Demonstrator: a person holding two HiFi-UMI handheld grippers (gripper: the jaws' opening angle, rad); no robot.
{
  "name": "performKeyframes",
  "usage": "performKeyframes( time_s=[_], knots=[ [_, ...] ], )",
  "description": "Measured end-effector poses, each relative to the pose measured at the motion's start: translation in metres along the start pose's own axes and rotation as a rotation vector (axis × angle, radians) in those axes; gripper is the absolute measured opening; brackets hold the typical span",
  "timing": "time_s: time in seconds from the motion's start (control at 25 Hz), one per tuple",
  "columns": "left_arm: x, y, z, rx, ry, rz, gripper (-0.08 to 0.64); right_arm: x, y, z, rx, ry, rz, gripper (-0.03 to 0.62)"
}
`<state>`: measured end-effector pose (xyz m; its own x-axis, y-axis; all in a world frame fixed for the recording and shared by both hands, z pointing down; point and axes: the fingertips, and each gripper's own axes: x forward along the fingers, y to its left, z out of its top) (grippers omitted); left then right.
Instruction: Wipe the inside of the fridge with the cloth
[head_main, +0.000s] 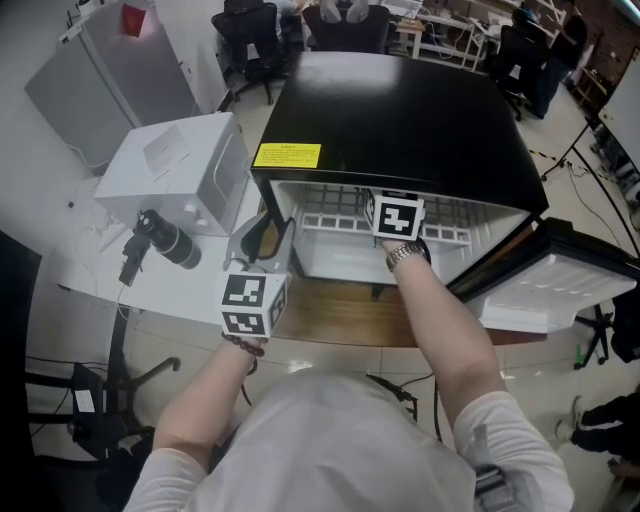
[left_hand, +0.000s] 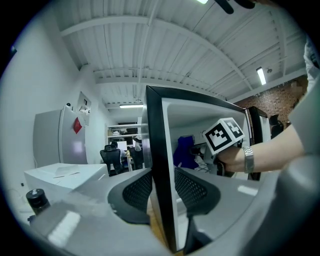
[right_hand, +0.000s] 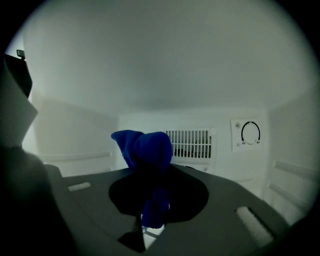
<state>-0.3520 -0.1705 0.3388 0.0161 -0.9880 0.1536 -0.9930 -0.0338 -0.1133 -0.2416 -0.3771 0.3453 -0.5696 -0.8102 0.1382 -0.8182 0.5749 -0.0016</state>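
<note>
Left gripper (left_hand: 163, 194): jaws clenched on side wall (left_hand: 157, 145).
Right gripper (right_hand: 155, 202): jaws grasping cloth (right_hand: 148, 148), inside fridge (head_main: 400, 125).
Door (head_main: 560, 288): swung open.

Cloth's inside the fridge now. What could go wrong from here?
The bunched blue cloth is pinched narrowly by the right gripper; it may pull free while rubbing. The left gripper clamps the black mini fridge's side wall; hard pushing could make it slip.
</note>
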Motion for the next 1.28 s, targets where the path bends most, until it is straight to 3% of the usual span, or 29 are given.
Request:
performKeyframes(
  time_s=[1.28],
  knots=[
    [0.001,0.001,0.0,-0.028,0.016,0.086,0.137,-0.034,-0.085,-0.008,0.021,0.014,-0.103,0.056]
  ],
)
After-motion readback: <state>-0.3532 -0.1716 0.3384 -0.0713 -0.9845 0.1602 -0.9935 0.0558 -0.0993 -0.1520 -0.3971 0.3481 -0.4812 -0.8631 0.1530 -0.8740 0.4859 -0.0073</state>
